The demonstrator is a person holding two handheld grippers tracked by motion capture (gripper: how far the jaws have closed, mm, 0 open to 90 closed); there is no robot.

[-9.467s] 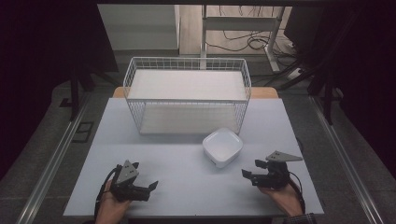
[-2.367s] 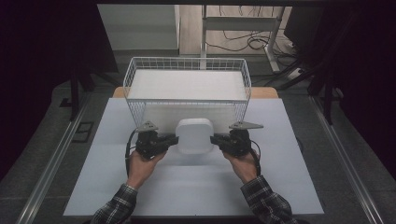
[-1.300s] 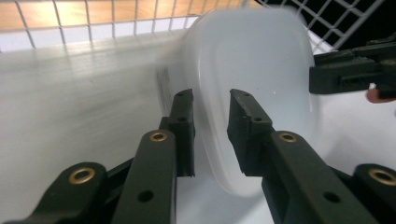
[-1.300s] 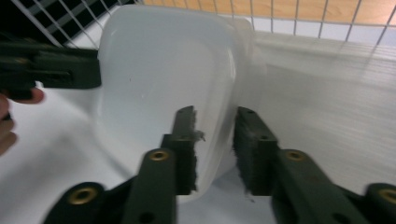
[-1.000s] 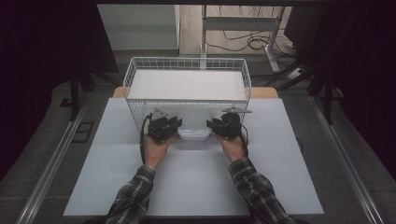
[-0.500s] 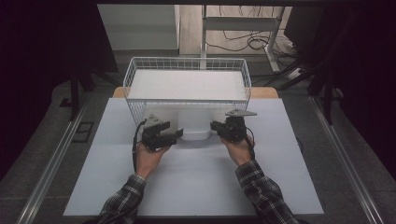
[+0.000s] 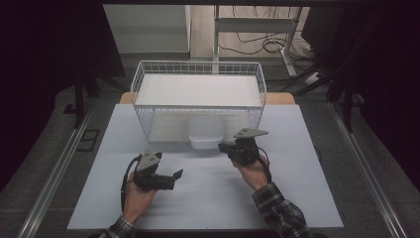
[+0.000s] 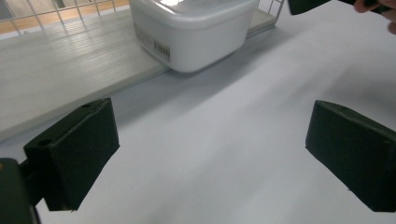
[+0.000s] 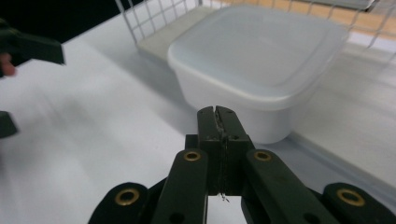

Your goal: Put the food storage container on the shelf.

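**White tub at basket mouth, both tongs withdrawn**

- Pale blue-white table (image 7: 208, 198): broad bare surface across the near half, open to both side edges.
- White wire-mesh basket (image 7: 198, 79), lying on its side, open face toward the person; its pale wooden floor board (image 8: 60, 70) ends in a low lip on the table.
- White square plastic tub (image 7: 205, 135), upside down, resting on that board at its front edge, slightly overhanging.
- Left tongs (image 7: 174, 176): jaws just opened wide, empty, well apart from the tub over bare table.
- Right tongs (image 7: 223, 147): jaws just pressed together, empty, just beside the tub's right wall.
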